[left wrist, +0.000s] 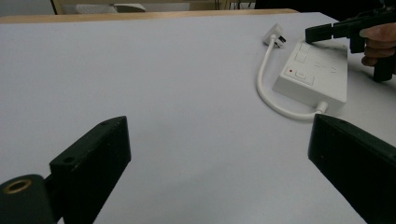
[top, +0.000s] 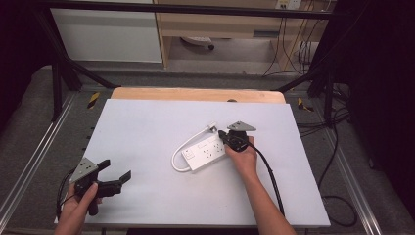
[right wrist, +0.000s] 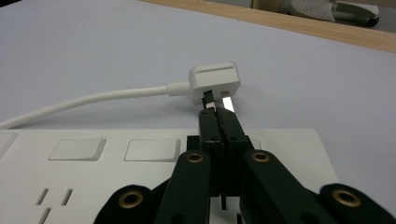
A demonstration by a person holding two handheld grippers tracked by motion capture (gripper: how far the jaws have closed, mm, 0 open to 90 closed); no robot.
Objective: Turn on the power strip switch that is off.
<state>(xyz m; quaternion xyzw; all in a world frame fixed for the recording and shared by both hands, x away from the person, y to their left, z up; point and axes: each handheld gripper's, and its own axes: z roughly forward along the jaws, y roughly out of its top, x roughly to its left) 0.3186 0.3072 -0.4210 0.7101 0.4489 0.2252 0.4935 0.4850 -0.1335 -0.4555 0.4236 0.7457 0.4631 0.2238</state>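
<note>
idling at lower left of the high view, left gripper (top: pixel 113 172) sits wide open, empty. power strip (top: pixel 208 152) lies mid-frame, plug (right wrist: pixel 215 82) just beyond it. right gripper (right wrist: pixel 218 112) is closed, tips touching the plug's prongs; looks like a grab or nudge. next needs jaws reopened around the plug body.

White sheet (top: pixel 147 147) covers wooden tabletop (top: pixel 195 94), black frame bar (top: pixel 195 9) across the far end, wooden cabinet (top: pixel 220 24) and loose cables (top: pixel 337 196) on grey floor (top: pixel 29 127) beyond.
</note>
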